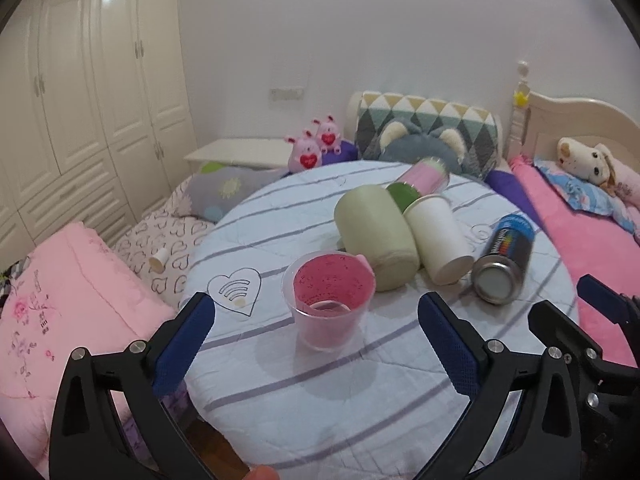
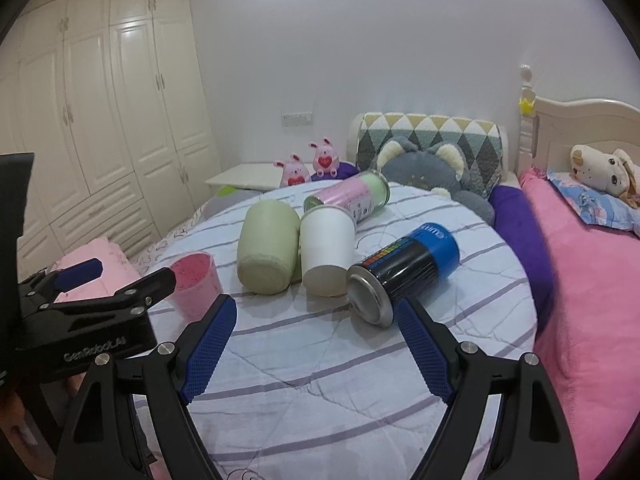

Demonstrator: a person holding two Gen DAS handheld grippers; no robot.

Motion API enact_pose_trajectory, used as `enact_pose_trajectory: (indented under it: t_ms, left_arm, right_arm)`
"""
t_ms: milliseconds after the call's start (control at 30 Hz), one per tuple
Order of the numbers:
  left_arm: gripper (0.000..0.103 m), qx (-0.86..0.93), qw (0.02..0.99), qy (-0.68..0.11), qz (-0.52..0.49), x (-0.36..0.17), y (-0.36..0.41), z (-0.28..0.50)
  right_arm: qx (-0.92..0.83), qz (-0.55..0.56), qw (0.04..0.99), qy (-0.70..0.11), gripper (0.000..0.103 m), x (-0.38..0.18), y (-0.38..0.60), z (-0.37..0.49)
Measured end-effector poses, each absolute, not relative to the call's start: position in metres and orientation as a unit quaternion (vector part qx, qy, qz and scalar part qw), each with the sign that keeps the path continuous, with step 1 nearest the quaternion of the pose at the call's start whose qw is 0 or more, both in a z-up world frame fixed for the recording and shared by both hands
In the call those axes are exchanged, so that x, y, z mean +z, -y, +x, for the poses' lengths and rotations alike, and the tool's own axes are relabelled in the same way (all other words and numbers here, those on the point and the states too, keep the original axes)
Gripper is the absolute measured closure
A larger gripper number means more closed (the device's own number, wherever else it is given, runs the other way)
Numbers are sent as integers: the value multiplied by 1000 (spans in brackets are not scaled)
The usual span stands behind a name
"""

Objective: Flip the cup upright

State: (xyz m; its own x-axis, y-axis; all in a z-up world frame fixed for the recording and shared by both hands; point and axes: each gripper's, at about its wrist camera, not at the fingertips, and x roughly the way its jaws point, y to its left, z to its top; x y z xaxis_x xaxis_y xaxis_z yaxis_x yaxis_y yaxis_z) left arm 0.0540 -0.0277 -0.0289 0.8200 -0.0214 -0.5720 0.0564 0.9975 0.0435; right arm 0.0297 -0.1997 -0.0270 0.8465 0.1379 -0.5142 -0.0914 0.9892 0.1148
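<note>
A clear pink plastic cup (image 1: 328, 304) stands upright on the round table, mouth up; it also shows in the right wrist view (image 2: 196, 284). My left gripper (image 1: 316, 320) is open, its fingers on either side of the cup and a little short of it. A pale green mug (image 1: 376, 236) lies on its side, also seen from the right (image 2: 266, 252). A white paper cup (image 1: 438, 240) lies on its side beside it (image 2: 326, 250). My right gripper (image 2: 316, 328) is open and empty, just short of the white cup and a can.
A black-and-blue can (image 2: 404, 272) and a pink-green can (image 2: 352, 196) lie on their sides on the striped table cover (image 2: 320, 380). Beds with pink bedding (image 2: 592, 300), plush toys (image 2: 432, 168) and a wardrobe (image 2: 100, 120) surround the table.
</note>
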Motion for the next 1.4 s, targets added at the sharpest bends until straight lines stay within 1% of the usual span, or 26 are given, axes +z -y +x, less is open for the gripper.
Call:
enact_pose_trajectory:
  t_ms: [467, 867, 1400]
  left_arm:
    - [0, -7, 969, -246, 27, -2, 26, -1]
    - [0, 11, 978, -204, 35, 9, 29, -23]
    - [0, 0, 977, -211, 37, 6, 38, -26]
  right_arm:
    - [72, 24, 971, -225, 19, -5, 192, -6]
    - [82, 11, 977, -196, 19, 6, 189, -26]
    - [77, 19, 978, -194, 19, 2, 202, -29]
